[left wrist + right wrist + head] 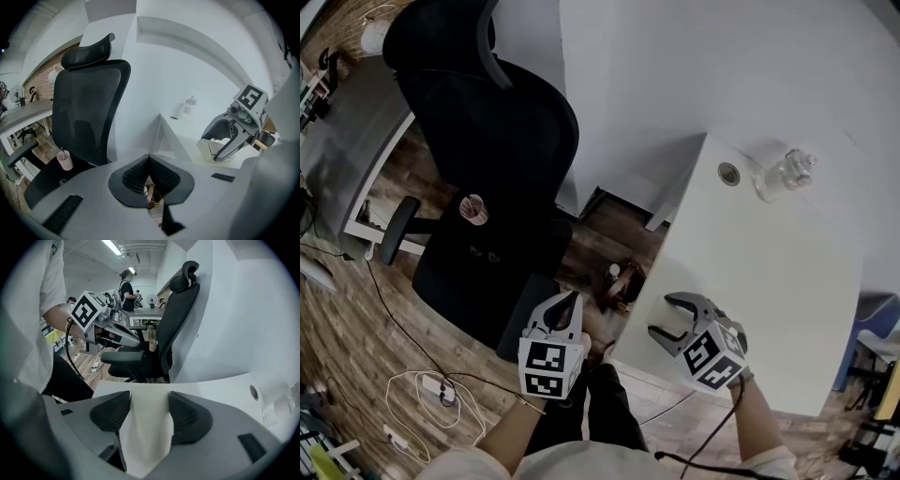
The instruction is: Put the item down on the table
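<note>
My right gripper hovers over the near left corner of the white table. It is shut on a cream-white folded sheet that fills the gap between its dark pads. From the left gripper view, the same sheet hangs low in that gripper, just above the tabletop. My left gripper is off the table's left side, above the floor. Its jaws are shut at the tips with nothing in them.
A black office chair stands left of the table, with a pink cup on its seat. A clear glass bottle and a round cable hole are at the table's far end. Cables and a power strip lie on the wooden floor.
</note>
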A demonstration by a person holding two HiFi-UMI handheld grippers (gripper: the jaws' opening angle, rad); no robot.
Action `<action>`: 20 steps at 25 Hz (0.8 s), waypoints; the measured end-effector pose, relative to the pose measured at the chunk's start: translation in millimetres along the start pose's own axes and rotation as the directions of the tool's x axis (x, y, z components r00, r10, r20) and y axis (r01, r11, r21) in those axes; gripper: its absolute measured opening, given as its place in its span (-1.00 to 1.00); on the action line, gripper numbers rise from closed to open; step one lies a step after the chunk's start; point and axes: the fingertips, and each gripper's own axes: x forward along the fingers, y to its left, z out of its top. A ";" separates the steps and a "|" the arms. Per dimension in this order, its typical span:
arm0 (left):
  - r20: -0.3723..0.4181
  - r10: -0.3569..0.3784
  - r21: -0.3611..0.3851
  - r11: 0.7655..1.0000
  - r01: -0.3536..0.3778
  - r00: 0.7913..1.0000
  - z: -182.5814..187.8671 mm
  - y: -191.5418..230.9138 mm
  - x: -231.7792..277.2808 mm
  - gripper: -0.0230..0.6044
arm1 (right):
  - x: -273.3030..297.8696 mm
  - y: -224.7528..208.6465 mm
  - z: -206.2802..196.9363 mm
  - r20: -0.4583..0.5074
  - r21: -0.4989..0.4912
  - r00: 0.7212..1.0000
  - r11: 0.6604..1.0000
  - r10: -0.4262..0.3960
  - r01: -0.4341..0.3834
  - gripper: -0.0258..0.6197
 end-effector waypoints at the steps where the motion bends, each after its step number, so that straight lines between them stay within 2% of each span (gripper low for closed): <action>1: -0.001 0.000 0.000 1.000 0.000 1.000 0.1 0.1 0.1 -0.87 | 0.7 0.2 -0.3 -0.003 0.000 1.000 1.000 0.001 -0.001 -0.03; 20: -0.015 -0.016 -0.003 1.000 0.016 1.000 -7.3 3.2 0.6 -0.87 | 13.8 1.5 -12.3 -0.079 0.016 0.997 1.000 0.005 -0.004 -0.03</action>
